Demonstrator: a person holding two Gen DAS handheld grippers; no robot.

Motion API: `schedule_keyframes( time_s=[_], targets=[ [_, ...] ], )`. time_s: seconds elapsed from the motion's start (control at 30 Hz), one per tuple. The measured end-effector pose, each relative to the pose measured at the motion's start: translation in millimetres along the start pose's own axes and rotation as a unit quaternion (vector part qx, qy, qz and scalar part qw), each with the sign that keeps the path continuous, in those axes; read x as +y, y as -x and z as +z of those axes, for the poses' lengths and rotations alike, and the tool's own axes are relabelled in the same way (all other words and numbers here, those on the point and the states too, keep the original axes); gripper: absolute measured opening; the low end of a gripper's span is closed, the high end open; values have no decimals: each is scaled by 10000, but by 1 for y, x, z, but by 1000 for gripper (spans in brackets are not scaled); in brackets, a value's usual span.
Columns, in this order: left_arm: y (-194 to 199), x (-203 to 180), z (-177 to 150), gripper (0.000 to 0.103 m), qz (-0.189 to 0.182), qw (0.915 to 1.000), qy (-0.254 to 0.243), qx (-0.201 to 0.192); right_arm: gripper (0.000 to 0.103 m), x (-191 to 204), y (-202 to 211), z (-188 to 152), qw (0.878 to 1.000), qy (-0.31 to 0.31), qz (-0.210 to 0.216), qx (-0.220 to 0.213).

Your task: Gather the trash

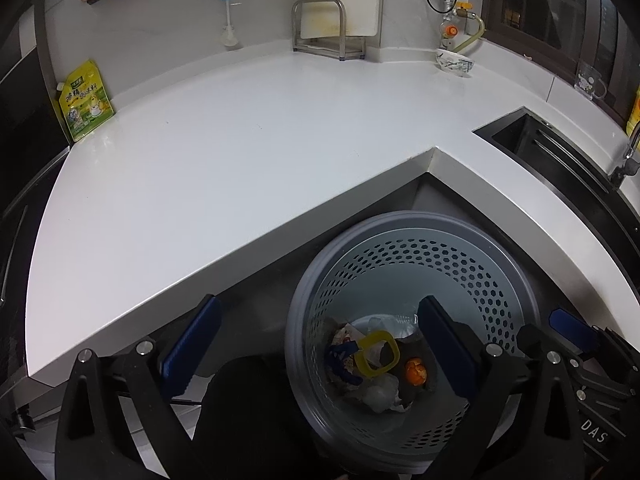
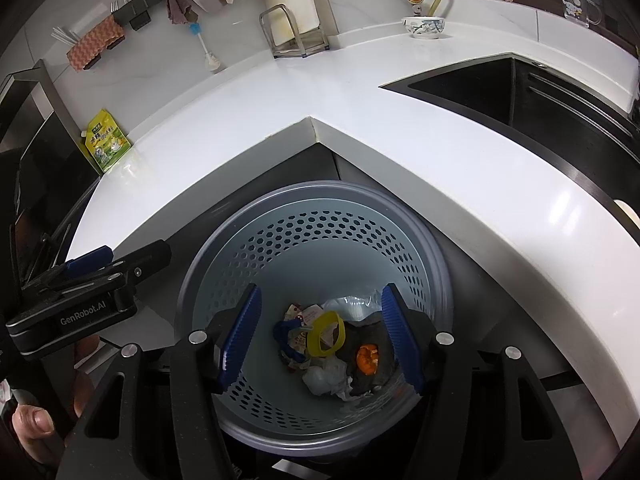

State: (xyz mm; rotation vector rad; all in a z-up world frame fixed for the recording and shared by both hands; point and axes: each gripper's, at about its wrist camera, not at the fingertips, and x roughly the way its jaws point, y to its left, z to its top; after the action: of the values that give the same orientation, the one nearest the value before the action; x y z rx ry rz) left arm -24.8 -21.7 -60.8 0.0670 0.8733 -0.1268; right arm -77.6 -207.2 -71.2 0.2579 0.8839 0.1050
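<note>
A grey perforated waste bin point(image 1: 420, 268) point(image 2: 320, 232) stands on the floor in the inner corner of the white counter. At its bottom lies trash: a yellow plastic ring point(image 1: 378, 354) point(image 2: 326, 334), orange peel point(image 1: 416, 372) point(image 2: 367, 358), crumpled white tissue point(image 2: 324, 378) and a blue-and-white wrapper point(image 2: 288, 336). My left gripper point(image 1: 318, 348) hangs open over the bin's left rim with nothing between its fingers. My right gripper point(image 2: 322, 340) is open and empty straight above the bin. Each gripper shows in the other's view, the right gripper point(image 1: 548, 326) and the left gripper point(image 2: 138, 254).
The white L-shaped counter point(image 1: 240, 152) wraps around the bin. On it are a green-yellow pouch point(image 1: 86, 100), a cutting-board rack point(image 1: 328, 32), a patterned bowl point(image 1: 454, 62) and a glass mug point(image 1: 588, 80). A dark sink point(image 2: 500, 92) lies to the right. A person's thumb point(image 2: 32, 420) shows low left.
</note>
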Motion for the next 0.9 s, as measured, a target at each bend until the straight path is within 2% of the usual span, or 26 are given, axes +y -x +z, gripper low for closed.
schedule_keyframes(
  time_s=[0.9],
  targets=[
    [0, 0, -2, 97, 41, 10000, 18, 77, 62, 5, 1, -2, 10000, 72, -32, -36]
  ],
)
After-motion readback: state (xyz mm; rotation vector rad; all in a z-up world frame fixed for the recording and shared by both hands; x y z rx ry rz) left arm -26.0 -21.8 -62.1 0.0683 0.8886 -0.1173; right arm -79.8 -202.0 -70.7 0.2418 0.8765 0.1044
